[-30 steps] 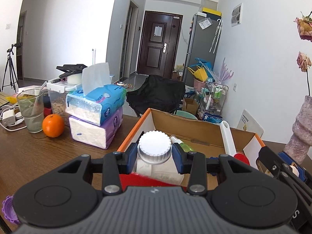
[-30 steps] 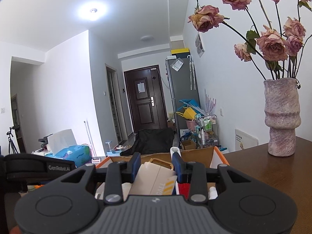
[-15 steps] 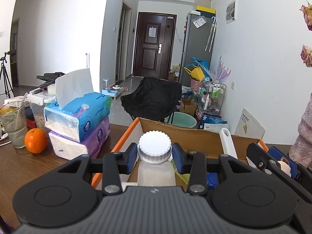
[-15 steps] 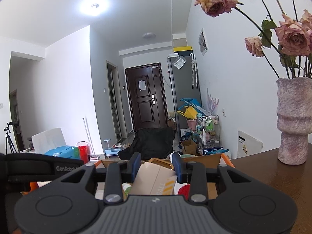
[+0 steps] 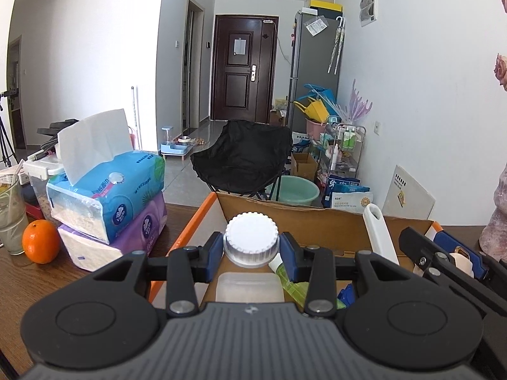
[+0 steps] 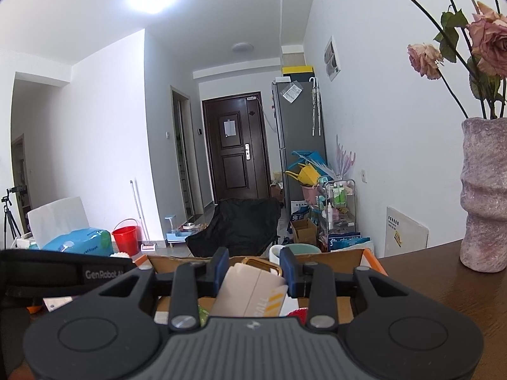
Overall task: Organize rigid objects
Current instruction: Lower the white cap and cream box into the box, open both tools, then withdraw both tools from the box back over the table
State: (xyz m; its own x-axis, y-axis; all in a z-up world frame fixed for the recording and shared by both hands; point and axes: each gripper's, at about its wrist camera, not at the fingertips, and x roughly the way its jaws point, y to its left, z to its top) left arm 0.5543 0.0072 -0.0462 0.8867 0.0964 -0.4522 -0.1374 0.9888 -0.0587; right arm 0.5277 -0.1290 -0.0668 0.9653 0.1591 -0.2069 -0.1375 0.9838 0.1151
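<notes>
My left gripper [image 5: 251,251] is shut on a clear plastic bottle with a white ribbed cap [image 5: 251,237], held over the left part of an open cardboard box with orange edges [image 5: 294,218]. My right gripper [image 6: 254,270] is shut on a beige box with a gold-rimmed top [image 6: 250,291], held over the same cardboard box [image 6: 329,258]. The right gripper shows at the right of the left wrist view [image 5: 456,259]. Inside the box lie a green tube [image 5: 286,280] and a white handle [image 5: 378,234].
Two stacked tissue packs [image 5: 107,202] and an orange [image 5: 40,245] sit on the wooden table left of the box, with a glass [image 5: 9,215] beyond. A pink vase with dried roses [image 6: 484,196] stands on the table at the right.
Both grippers have risen and tilted up a little with their objects still held. The left gripper has moved forward over the box; the red item below the bottle is out of view.
</notes>
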